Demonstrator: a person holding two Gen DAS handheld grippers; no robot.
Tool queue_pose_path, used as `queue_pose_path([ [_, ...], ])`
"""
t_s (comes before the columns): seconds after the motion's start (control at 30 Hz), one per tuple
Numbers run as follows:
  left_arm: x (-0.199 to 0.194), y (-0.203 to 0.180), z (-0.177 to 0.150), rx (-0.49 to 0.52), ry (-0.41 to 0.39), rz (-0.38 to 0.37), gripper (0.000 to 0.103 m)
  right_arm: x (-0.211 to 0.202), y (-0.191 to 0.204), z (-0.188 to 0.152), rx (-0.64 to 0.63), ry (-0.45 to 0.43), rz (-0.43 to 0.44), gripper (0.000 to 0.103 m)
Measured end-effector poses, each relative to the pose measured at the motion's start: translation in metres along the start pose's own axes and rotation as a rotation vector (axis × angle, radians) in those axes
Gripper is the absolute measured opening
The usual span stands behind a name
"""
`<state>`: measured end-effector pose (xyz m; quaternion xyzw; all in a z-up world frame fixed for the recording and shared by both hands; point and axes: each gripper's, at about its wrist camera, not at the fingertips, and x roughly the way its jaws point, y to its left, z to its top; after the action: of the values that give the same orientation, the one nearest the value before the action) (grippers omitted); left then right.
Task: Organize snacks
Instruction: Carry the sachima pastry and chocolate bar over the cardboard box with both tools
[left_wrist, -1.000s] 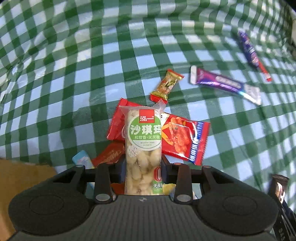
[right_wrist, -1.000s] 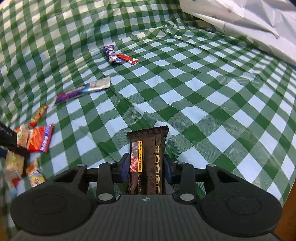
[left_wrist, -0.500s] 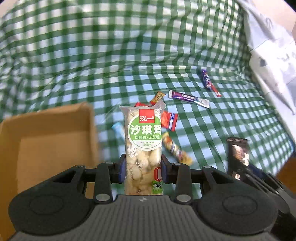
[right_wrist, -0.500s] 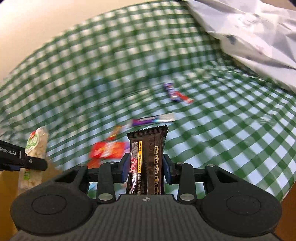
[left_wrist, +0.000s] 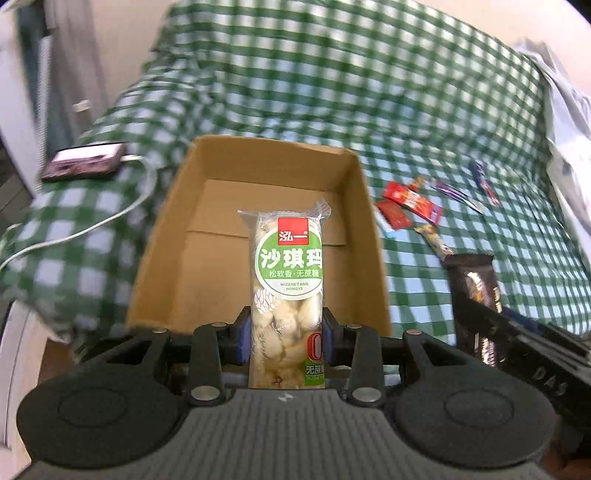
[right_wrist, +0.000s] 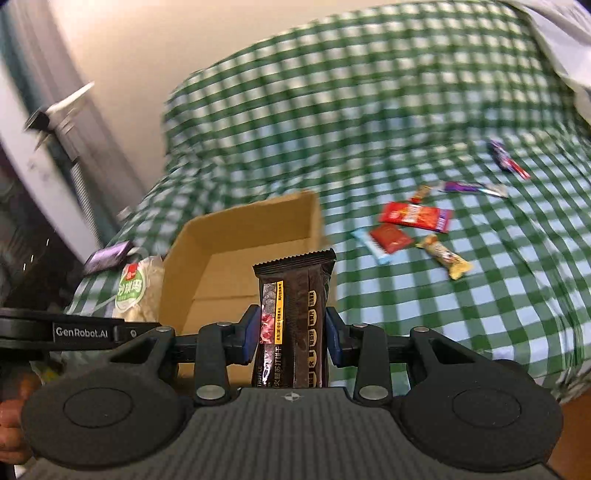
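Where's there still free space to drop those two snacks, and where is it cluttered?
The cardboard box shows a bare floor between its four walls. Open checked cloth lies in front of the loose snack cluster around the red packet, to the box's right. The phone and cable crowd the cloth to its left.

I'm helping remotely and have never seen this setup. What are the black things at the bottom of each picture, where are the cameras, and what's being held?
No robot: a person carries a hand-held gripper in each hand, each with a camera looking along its fingers. In the left view, the left hand-held gripper clamps a green-labelled snack pack in front of an open cardboard box. In the right view, the right hand-held gripper clamps a dark brown biscuit bar. More loose snacks lie on the green checked cloth beside the box.
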<state>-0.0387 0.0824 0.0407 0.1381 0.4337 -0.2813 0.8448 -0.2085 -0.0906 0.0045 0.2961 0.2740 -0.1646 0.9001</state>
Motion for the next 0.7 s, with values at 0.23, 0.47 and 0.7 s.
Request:
queue_pose_path([
  [0.23, -0.041, 0.031, -0.026, -0.059, -0.056, 0.014, 0.040, -0.028, 0.025, -0.016, -0.021, -0.034, 0.051, 0.038],
  [0.47, -0.042, 0.031, -0.026, -0.061, -0.067, -0.018, 0.040, -0.036, 0.028, -0.016, -0.040, -0.045, 0.015, 0.038],
  [0.7, -0.027, 0.046, -0.014, -0.085, -0.064, -0.016, 0.040, -0.018, 0.036, -0.008, -0.065, -0.009, -0.019, 0.038],
])
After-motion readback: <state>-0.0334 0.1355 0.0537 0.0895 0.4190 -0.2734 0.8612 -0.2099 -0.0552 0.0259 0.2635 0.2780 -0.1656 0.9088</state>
